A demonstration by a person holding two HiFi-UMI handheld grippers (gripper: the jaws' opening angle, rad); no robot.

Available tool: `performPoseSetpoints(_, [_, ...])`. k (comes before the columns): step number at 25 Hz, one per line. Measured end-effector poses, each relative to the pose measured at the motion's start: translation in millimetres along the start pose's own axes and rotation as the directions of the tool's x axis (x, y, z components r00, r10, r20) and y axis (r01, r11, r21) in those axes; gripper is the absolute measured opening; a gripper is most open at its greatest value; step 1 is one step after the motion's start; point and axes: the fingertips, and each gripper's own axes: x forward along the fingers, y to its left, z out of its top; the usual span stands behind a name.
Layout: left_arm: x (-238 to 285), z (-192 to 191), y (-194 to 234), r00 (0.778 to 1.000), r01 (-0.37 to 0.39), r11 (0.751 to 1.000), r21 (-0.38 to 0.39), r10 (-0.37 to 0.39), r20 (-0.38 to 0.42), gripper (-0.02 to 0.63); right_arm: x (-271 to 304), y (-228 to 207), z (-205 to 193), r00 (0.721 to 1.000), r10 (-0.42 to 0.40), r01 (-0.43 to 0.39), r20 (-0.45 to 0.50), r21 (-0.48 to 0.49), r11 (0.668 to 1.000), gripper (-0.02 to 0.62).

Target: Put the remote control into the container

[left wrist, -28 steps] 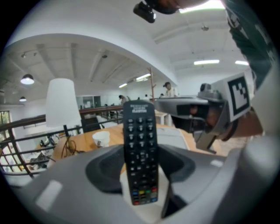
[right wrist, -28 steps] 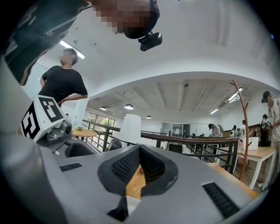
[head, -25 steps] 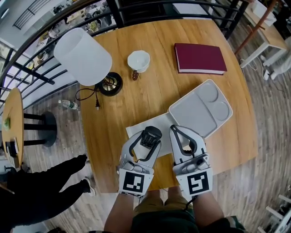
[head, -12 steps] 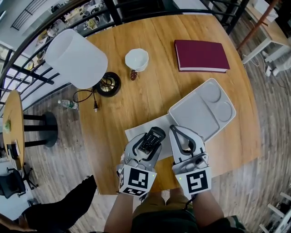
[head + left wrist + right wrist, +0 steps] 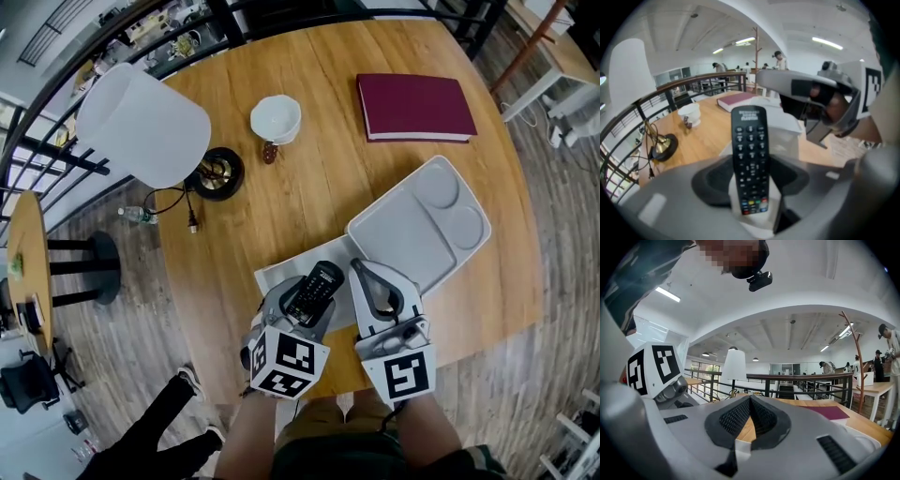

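My left gripper (image 5: 313, 287) is shut on a black remote control (image 5: 314, 292), held by its lower end above the table's near edge. In the left gripper view the remote (image 5: 750, 159) stands upright between the jaws with its buttons facing the camera. The container, a pale grey tray (image 5: 403, 246) with round compartments, lies just right of it and is empty. A white sheet (image 5: 279, 273) lies under the tray's near corner. My right gripper (image 5: 372, 286) hovers beside the left one, by the tray's near edge; it is shut with nothing in it, and its own view (image 5: 750, 405) shows the jaw tips meeting.
A lamp with a white shade (image 5: 141, 127) and black base (image 5: 219, 173) stands at the far left. A white bowl (image 5: 276, 118), a small brown object (image 5: 270, 153) and a maroon book (image 5: 415, 106) lie further back. A person's legs (image 5: 159, 436) show on the floor at left.
My left gripper has rolled and risen, so the remote now shows its length and button face instead of its end. The right gripper has stayed put. The person at lower left has walked off downward.
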Motion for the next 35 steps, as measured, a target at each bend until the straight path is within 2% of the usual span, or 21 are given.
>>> performPoseSetpoints(14, [30.5, -6.2, -8.9, 0.994, 0.026, 0.996, 0.08, -0.018, -0.105, 0.235, -9.1, -14.3, -14.7, 0.999, -0.048, 0.048, -0.021, 0.02, 0.999, 0.015])
performPoseSetpoints(19, [41.8, -9.9, -12.7, 0.986, 0.058, 0.996, 0.072, -0.046, -0.16, 0.235, -11.6, -16.1, -14.3, 0.998, -0.051, 0.052, -0.022, 0.032, 0.998, 0.015])
performPoseSetpoints(28, [54.9, -13.0, -16.0, 0.983, 0.064, 0.994, 0.092, -0.047, -0.18, 0.232, -10.5, -23.9, -17.8, 0.998, -0.066, 0.067, -0.023, 0.023, 0.997, 0.015])
performPoseSetpoints(35, [61.4, -15.5, -15.2, 0.986, 0.074, 0.993, 0.094, -0.059, -0.155, 0.23, -8.9, -19.4, -33.1, 0.997, -0.058, 0.06, -0.06, 0.026, 0.998, 0.015])
